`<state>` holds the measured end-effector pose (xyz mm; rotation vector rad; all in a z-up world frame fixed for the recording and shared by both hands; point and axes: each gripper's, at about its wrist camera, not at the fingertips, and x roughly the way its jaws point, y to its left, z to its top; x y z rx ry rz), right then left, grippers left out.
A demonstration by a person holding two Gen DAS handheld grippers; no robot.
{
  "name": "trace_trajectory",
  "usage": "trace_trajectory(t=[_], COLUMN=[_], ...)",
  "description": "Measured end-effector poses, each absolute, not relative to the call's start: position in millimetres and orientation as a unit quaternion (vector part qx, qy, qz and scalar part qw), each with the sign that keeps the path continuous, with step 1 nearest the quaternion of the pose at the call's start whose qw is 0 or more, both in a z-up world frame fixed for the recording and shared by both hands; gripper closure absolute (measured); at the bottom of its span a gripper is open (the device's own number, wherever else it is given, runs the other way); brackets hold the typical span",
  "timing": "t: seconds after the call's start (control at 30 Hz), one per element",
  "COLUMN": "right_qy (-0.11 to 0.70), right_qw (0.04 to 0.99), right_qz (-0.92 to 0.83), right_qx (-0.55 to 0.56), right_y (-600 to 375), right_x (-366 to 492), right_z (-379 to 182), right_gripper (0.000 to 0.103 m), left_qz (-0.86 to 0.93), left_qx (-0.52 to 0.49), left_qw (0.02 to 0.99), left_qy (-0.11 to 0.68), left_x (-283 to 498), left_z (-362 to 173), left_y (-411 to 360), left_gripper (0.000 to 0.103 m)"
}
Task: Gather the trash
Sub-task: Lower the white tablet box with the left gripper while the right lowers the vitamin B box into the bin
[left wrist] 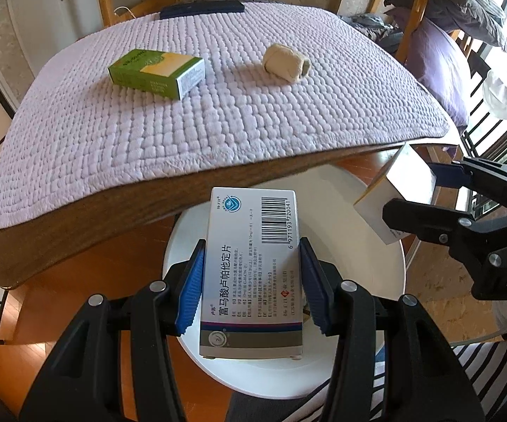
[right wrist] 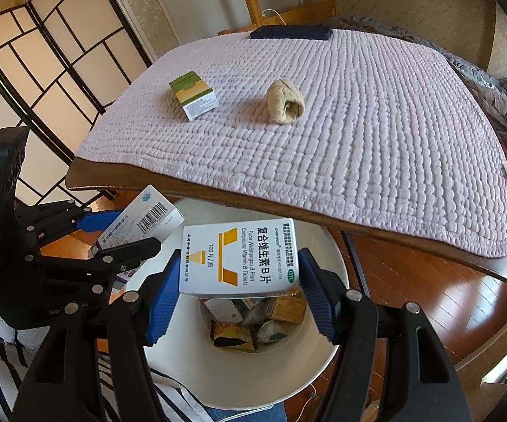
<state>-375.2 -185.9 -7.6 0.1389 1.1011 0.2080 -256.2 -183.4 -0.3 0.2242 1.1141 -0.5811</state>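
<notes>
**Trash boxes held over the bin**

Trash: a white and grey tablet box with barcode [left wrist: 251, 274] is pinched in the left gripper [left wrist: 251, 281] jaws, and a white and yellow vitamin box [right wrist: 241, 256] in the right gripper [right wrist: 237, 288] jaws, both above the round white bin [right wrist: 239, 383]. Risk: the left box hangs nearer the rim and could fall outside.

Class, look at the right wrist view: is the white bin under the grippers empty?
No. Inside the white bin, below the vitamin box held by the right gripper, several packets and boxes already lie.
</notes>
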Motion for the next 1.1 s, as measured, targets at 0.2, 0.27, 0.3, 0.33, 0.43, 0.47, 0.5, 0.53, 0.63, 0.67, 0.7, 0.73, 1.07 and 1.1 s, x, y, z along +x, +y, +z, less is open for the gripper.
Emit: trace_trajectory(t=[0.2,0.27,0.3,0.33,0.43,0.47,0.5,0.53,0.63,0.67,0.7,0.73,1.07,1.1], right_qy=[0.528,0.531,0.531,0.533,0.537,0.538,0.539,0.54,0.544,0.545,0.546,0.546,0.559,0.56], right_qw=[0.84,0.839,0.838,0.838,0.835,0.835,0.834,0.833,0.831,0.83,0.829,0.829,0.821,0.821], right_qz=[0.102,0.102,0.102,0.102,0.102,0.102,0.102,0.102,0.102,0.101,0.1,0.1,0.096,0.096], right_qx=[0.066,0.065,0.065,0.065,0.062,0.061,0.06,0.061,0.063,0.063,0.063,0.063,0.065,0.066], right_y=[-182.8,-182.2,-182.2,-181.9,-179.8,-179.2,-178.7,-178.6,-178.1,-178.3,-178.5,-178.4,-174.6,-174.5], right_x=[-374.5,-374.3,-374.6,-374.1,-372.6,-371.9,-371.7,-371.4,-369.0,-368.7,-368.0,-367.9,-360.8,-360.3], right_z=[-13.9,-16.1,-16.9,-18.4,-23.7,-24.9,-26.9,-28.1,-33.6,-35.0,-36.7,-37.8,-54.2,-55.6], right_gripper=[0.04,0.04,0.04,0.04,0.039,0.039,0.039,0.039,0.039,0.04,0.04,0.04,0.039,0.039], left_qz=[-0.272,-0.272,-0.271,-0.271,-0.27,-0.27,-0.27,-0.269,-0.266,-0.266,-0.265,-0.264,-0.259,-0.259], left_qx=[0.113,0.115,0.116,0.117,0.12,0.12,0.121,0.122,0.124,0.125,0.126,0.127,0.135,0.136], left_qw=[0.798,0.797,0.796,0.796,0.793,0.792,0.792,0.791,0.79,0.79,0.789,0.788,0.783,0.783], left_qy=[0.525,0.527,0.528,0.529,0.533,0.534,0.535,0.535,0.538,0.539,0.54,0.541,0.549,0.549], left_x=[-260.1,-260.7,-260.8,-261.2,-260.3,-259.3,-259.3,-259.2,-258.2,-259.0,-258.8,-258.4,-255.0,-254.7], left_z=[-6.3,-8.3,-9.8,-10.8,-15.7,-16.8,-18.1,-19.4,-23.6,-25.1,-26.2,-27.9,-42.3,-43.4], left_y=[-185.5,-186.6,-187.0,-187.2,-188.6,-188.9,-189.1,-189.2,-189.1,-189.2,-189.3,-189.2,-196.7,-197.1], left_gripper=[0.051,0.051,0.051,0.051,0.051,0.051,0.051,0.051,0.051,0.051,0.051,0.051,0.051,0.051])
